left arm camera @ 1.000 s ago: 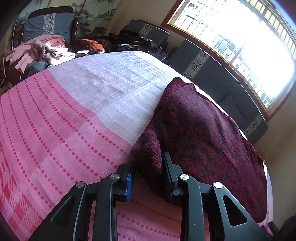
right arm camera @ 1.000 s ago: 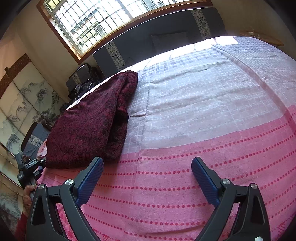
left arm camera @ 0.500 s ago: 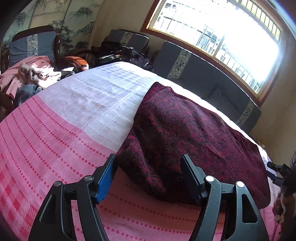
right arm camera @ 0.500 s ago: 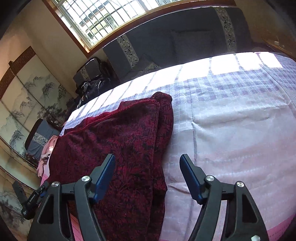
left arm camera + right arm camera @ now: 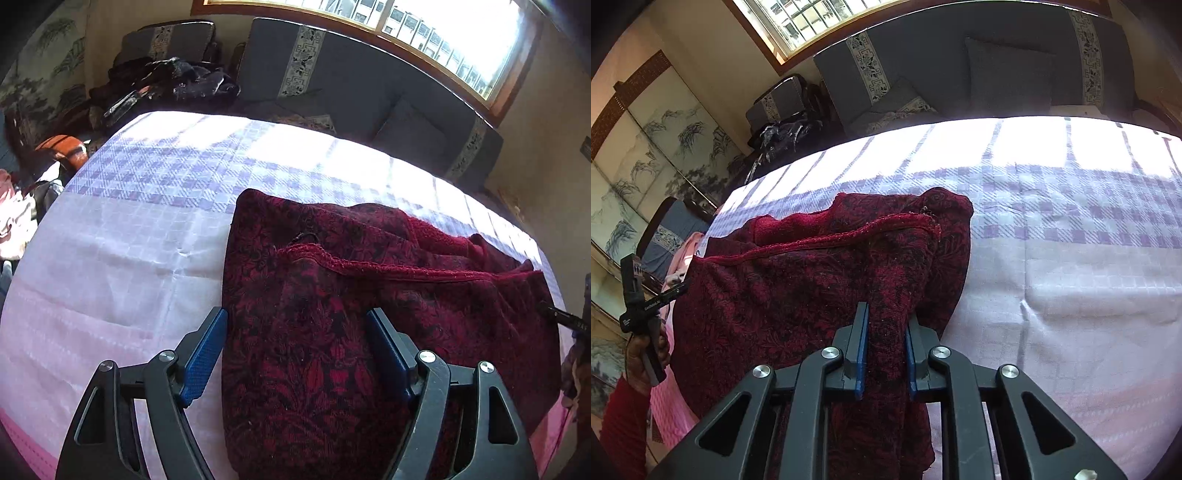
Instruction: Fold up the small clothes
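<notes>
Both grippers cropped below: right gripper (image 5: 884, 325) just pinched maroon garment (image 5: 812, 288); left gripper (image 5: 297, 325) closing slightly, straddles it unclamped.

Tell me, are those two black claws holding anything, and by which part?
The right gripper has just closed, pinching a raised fold near the right edge of the dark red patterned knit garment. The left gripper stands open over it, gripping nothing.

Left gripper (image 5: 297, 336): black angular frame with triangular cut-outs, silver round screw heads, blue textured pads (image 5: 205, 356). Right gripper (image 5: 886, 325): same build (blue pads seen edge-on). Red sleeve (image 5: 622, 424) worn on the left arm.
</notes>
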Available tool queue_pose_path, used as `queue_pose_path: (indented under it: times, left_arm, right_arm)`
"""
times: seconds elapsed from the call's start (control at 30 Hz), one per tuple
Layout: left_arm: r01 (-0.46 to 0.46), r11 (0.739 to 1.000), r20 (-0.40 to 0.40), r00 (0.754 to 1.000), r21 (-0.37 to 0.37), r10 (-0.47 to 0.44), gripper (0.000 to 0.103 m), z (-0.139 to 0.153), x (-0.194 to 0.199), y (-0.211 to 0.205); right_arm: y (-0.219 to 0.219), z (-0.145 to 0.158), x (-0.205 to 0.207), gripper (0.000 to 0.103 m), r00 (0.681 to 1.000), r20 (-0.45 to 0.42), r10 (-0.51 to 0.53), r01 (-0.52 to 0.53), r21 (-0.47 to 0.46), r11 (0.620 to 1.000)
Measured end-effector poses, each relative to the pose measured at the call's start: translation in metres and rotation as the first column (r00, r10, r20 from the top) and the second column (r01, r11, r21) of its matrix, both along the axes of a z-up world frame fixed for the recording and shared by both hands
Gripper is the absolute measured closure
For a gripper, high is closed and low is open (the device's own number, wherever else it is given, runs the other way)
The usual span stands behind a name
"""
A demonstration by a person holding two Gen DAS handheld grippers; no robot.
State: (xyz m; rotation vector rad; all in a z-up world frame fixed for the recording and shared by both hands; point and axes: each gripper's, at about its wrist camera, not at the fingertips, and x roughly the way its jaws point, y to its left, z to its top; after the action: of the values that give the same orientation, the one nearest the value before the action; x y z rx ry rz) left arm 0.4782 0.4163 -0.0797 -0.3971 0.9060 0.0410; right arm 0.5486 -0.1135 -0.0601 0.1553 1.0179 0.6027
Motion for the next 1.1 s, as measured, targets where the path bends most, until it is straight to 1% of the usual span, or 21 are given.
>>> queue_pose_path:
  times: [0.03, 0.07, 0.1, 0.2, 0.27, 0.3, 0.37, 0.47, 0.53, 0.57, 0.6, 0.63, 0.7, 0.77, 0.83, 0.9, 0.97, 1.0, 1.03, 1.07, 1.1]
  left_arm:
    - [-0.019, 0.999, 0.012, 1.0, -0.04, 0.019, 0.044, -0.001, 0.001, 0.005]
    - [-0.037, 0.998, 0.02, 0.999, -0.046, 0.038, 0.069, 0.0, 0.001, 0.01]
    - [-0.046, 0.998, 0.032, 0.998, -0.053, 0.047, 0.084, 0.003, -0.002, 0.013]
    - [-0.051, 0.995, 0.107, 0.992, -0.089, 0.061, 0.086, 0.022, -0.026, 0.014]
    - [-0.01, 0.995, 0.192, 0.981, -0.1, 0.029, 0.086, 0.043, -0.056, 0.005]
    - [0.015, 0.996, 0.228, 0.974, -0.088, 0.006, 0.086, 0.055, -0.073, -0.001]
    - [0.048, 0.998, 0.247, 0.968, -0.041, -0.036, 0.087, 0.074, -0.104, -0.014]
    - [0.089, 0.995, 0.301, 0.951, -0.038, -0.073, 0.087, 0.096, -0.157, -0.027]
    - [0.114, 0.992, 0.331, 0.939, -0.044, -0.094, 0.087, 0.103, -0.191, -0.034]
    - [0.112, 0.994, 0.324, 0.941, -0.015, -0.101, 0.087, 0.103, -0.206, -0.039]
    - [0.103, 0.995, 0.302, 0.948, 0.015, -0.103, 0.087, 0.102, -0.216, -0.043]
    - [0.098, 0.995, 0.289, 0.952, 0.01, -0.096, 0.087, 0.098, -0.225, -0.044]
    - [0.099, 0.993, 0.283, 0.956, -0.072, -0.075, 0.087, 0.09, -0.239, -0.044]
    - [0.092, 0.992, 0.281, 0.958, -0.087, -0.064, 0.087, 0.085, -0.251, -0.047]
    - [0.086, 0.991, 0.283, 0.958, -0.099, -0.055, 0.087, 0.083, -0.263, -0.048]
    - [0.072, 0.992, 0.292, 0.956, -0.099, -0.04, 0.085, 0.085, -0.274, -0.048]
    - [0.072, 0.994, 0.27, 0.962, -0.081, -0.048, 0.08, 0.086, -0.278, -0.047]
    - [0.061, 0.996, 0.251, 0.967, -0.062, -0.044, 0.073, 0.085, -0.278, -0.047]
    - [0.044, 0.999, 0.226, 0.973, -0.029, -0.037, 0.067, 0.083, -0.278, -0.046]
    - [0.027, 1.0, 0.199, 0.98, 0.002, -0.027, 0.055, 0.079, -0.277, -0.045]
    - [0.009, 1.0, 0.175, 0.985, 0.013, -0.011, 0.048, 0.074, -0.276, -0.042]
  right_arm:
    - [-0.003, 0.001, -0.001, 0.088, 1.0, 0.002, -0.001, 0.001, 0.018, 1.0]
    - [-0.006, 0.003, -0.001, 0.088, 1.0, 0.002, -0.005, 0.005, 0.035, 0.999]
    - [-0.009, 0.003, -0.002, 0.088, 1.0, 0.0, -0.009, 0.009, 0.05, 0.999]
    - [-0.018, 0.012, -0.011, 0.089, 1.0, 0.024, -0.011, 0.008, 0.113, 0.994]
    - [-0.027, 0.021, -0.023, 0.09, 0.999, 0.028, -0.017, 0.011, 0.175, 0.984]
    - [-0.032, 0.027, -0.031, 0.09, 0.999, 0.03, -0.018, 0.011, 0.206, 0.979]
    - [-0.04, 0.041, -0.054, 0.095, 0.998, 0.057, -0.003, -0.011, 0.243, 0.97]
    - [-0.057, 0.065, -0.1, 0.095, 0.994, 0.106, 0.032, -0.063, 0.311, 0.948]
    - [-0.067, 0.077, -0.137, 0.095, 0.989, 0.141, 0.053, -0.1, 0.348, 0.932]
    - [-0.07, 0.079, -0.154, 0.095, 0.986, 0.151, 0.071, -0.12, 0.351, 0.929]
    - [-0.072, 0.079, -0.17, 0.095, 0.984, 0.154, 0.091, -0.138, 0.33, 0.934]
    - [-0.073, 0.077, -0.183, 0.096, 0.982, 0.158, 0.103, -0.148, 0.307, 0.94]
    - [-0.075, 0.076, -0.202, 0.096, 0.981, 0.157, 0.113, -0.157, 0.304, 0.94]
    - [-0.083, 0.077, -0.222, 0.095, 0.98, 0.16, 0.117, -0.165, 0.33, 0.93]
    - [-0.088, 0.081, -0.249, 0.095, 0.97, 0.185, 0.16, -0.217, 0.346, 0.913]
    - [-0.085, 0.077, -0.288, 0.095, 0.942, 0.212, 0.259, -0.314, 0.294, 0.903]
    - [-0.075, 0.063, -0.328, 0.095, 0.9, 0.197, 0.388, -0.42, 0.164, 0.892]
    - [-0.07, 0.049, -0.344, 0.095, 0.878, 0.172, 0.446, -0.464, 0.076, 0.883]
    - [-0.066, 0.033, -0.36, 0.094, 0.856, 0.14, 0.498, -0.498, -0.037, 0.866]
    - [-0.064, 0.016, -0.37, 0.092, 0.84, 0.092, 0.535, -0.523, -0.123, 0.843]
    - [-0.067, 0.002, -0.374, 0.092, 0.839, 0.045, 0.542, -0.53, -0.158, 0.833]
